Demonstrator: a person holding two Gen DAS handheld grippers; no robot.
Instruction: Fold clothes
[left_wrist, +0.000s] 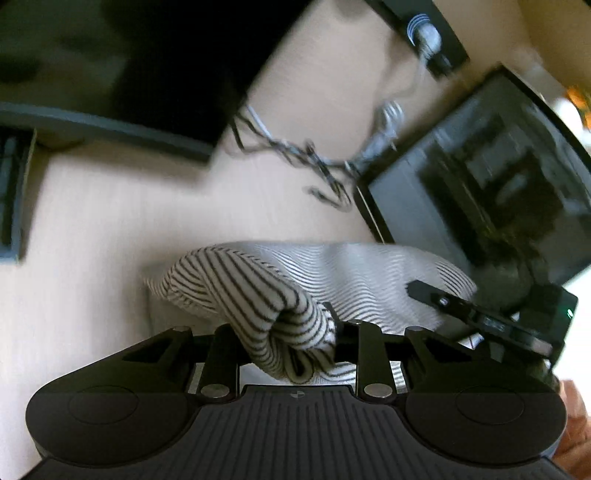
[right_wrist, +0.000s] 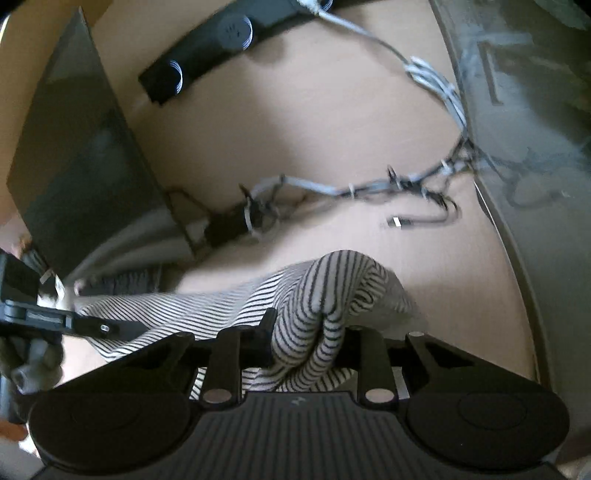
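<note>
**Striped garment held between two hand-held grippers above a pale surface**

Left wrist view: the left hand-held gripper (left_wrist: 295, 332) is closed on a bunched fold of the black-and-white striped garment (left_wrist: 258, 295), which bulges up between its two fingers and spills back toward the camera. The rest of the cloth stretches away to the right, where the right hand-held gripper (left_wrist: 480, 317) enters from the frame edge, its tip against the fabric. Right wrist view: the right hand-held gripper (right_wrist: 306, 339) likewise pinches a gathered wad of the striped garment (right_wrist: 332, 295); the cloth runs leftward to the left hand-held gripper (right_wrist: 85, 325). The garment thus spans between the two tools, over the light wood-grain surface (right_wrist: 295, 129). Beyond it lie a tangle of grey and black cables (right_wrist: 369, 188), a dark flat panel (right_wrist: 81, 166) and a black bar with round fittings (right_wrist: 207, 48). Both views show motion blur.
</note>
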